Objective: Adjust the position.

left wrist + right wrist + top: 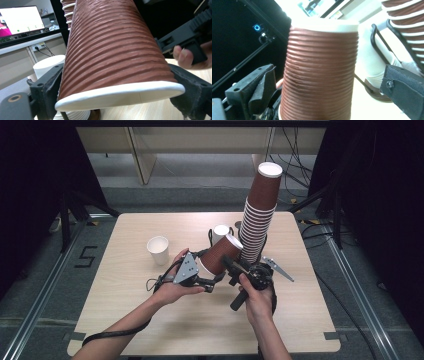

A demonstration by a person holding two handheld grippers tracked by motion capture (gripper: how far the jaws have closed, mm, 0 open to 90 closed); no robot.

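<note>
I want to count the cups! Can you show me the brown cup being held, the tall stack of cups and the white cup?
brown cup (218,256), high view, on its ribbed side.
tall stack of cups (257,227), high view, on the middle rims.
white cup (158,251), high view, on its outer wall.

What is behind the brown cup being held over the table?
Behind the brown cup rises a tall leaning stack of brown cups, with a white cup beside it. The stack's foot is covered by the held cup and the hands.

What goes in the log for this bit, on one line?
left gripper: shut on brown cup | right gripper: open around cup | cup stack: upright behind
</note>
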